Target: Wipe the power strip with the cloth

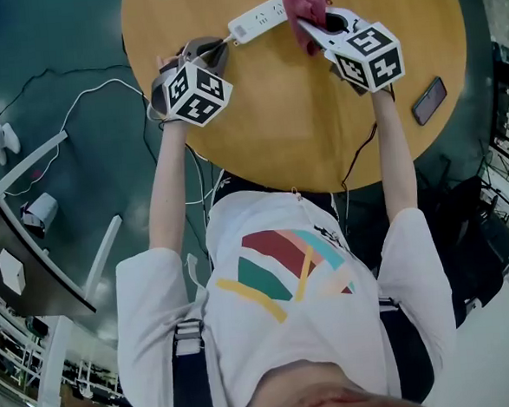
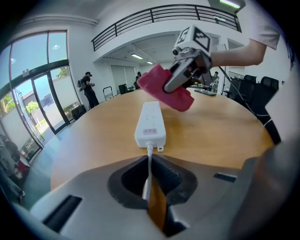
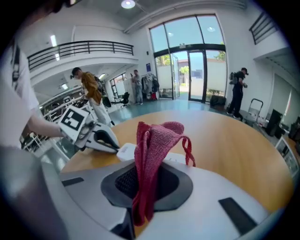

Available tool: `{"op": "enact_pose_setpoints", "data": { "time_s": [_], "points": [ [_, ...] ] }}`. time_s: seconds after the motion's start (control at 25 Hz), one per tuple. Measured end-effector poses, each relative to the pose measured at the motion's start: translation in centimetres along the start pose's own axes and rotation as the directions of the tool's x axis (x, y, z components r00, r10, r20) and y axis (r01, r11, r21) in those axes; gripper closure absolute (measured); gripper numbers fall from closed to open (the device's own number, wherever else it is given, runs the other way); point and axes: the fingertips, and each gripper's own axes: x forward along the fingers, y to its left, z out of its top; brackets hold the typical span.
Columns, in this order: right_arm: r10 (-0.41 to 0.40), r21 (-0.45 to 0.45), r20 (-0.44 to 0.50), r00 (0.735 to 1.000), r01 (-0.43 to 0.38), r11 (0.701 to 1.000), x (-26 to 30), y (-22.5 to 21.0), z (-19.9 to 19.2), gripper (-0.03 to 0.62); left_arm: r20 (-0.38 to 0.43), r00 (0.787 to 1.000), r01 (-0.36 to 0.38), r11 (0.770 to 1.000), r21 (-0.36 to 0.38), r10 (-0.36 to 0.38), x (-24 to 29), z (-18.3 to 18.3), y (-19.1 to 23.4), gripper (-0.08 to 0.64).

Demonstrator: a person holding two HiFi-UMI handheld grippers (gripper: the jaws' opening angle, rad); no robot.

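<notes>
A white power strip [image 1: 257, 17] lies on the round wooden table [image 1: 301, 125], toward its far side. My left gripper [image 1: 223, 42] is at the strip's near end, shut on its white cord [image 2: 149, 176], which runs between the jaws to the strip [image 2: 150, 124]. My right gripper [image 1: 305, 27] is shut on a red cloth [image 1: 303, 8]. The cloth [image 2: 161, 86] hangs at the strip's far end; contact with the strip cannot be told. In the right gripper view the cloth [image 3: 152, 154] stands bunched up out of the jaws, hiding most of the strip [image 3: 125, 151].
A dark phone [image 1: 428, 100] lies near the table's right edge. Cables [image 1: 356, 161] hang off the near edge by the person's body. On the floor at left stand white furniture and a cord [image 1: 82, 101]. People [image 3: 236, 91] stand far off by the glass doors.
</notes>
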Motion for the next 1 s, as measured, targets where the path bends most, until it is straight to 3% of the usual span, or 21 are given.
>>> {"op": "enact_pose_setpoints", "data": {
  "time_s": [0.08, 0.12, 0.2, 0.28, 0.44, 0.6, 0.72, 0.84, 1.0],
  "points": [
    [-0.019, -0.126, 0.025, 0.999, 0.022, 0.992, -0.3, 3.2, -0.7, 0.553, -0.011, 1.0, 0.023, 1.0, 0.013, -0.023, 0.1, 0.0, 0.0, 0.492],
    [-0.041, -0.223, 0.023, 0.999, 0.045, 0.974, -0.2, 4.6, -1.1, 0.552, -0.018, 0.999, 0.038, 0.999, 0.016, -0.038, 0.1, 0.0, -0.1, 0.492],
    [-0.081, -0.454, -0.01, 0.997, 0.067, 0.889, 0.6, 7.2, -1.9, 0.552, -0.031, 0.998, 0.062, 0.998, 0.022, -0.061, 0.0, -0.1, -0.2, 0.492],
    [-0.084, -0.594, -0.042, 0.996, 0.043, 0.804, 1.7, 9.2, -2.5, 0.552, -0.037, 0.997, 0.067, 0.997, 0.028, -0.066, -0.1, -0.1, -0.4, 0.492],
    [-0.053, -0.672, -0.073, 0.996, -0.01, 0.74, 3.6, 10.8, -2.5, 0.552, -0.029, 0.998, 0.052, 0.998, 0.032, -0.051, -0.1, 0.1, -0.4, 0.492],
    [-0.078, -0.785, -0.12, 0.99, -0.047, 0.617, 5.3, 11.3, -2.8, 0.552, -0.035, 0.998, 0.048, 0.998, 0.048, -0.046, -0.1, 0.0, -0.3, 0.492],
    [-0.11, -0.843, -0.134, 0.985, -0.055, 0.535, 6.2, 10.9, -3.3, 0.552, -0.051, 0.998, 0.033, 0.99, 0.139, -0.026, 0.0, 0.0, -0.6, 0.492],
    [-0.126, -0.863, -0.126, 0.984, -0.046, 0.503, 6.7, 10.5, -3.2, 0.552, -0.057, 0.998, 0.042, 0.981, 0.187, -0.032, 0.0, -0.1, -0.7, 0.494],
    [-0.112, -0.854, -0.115, 0.987, -0.04, 0.518, 6.9, 10.1, -3.1, 0.552, -0.062, 0.996, 0.073, 0.971, 0.229, -0.06, 0.1, -0.2, -0.7, 0.494]
  ]
}}
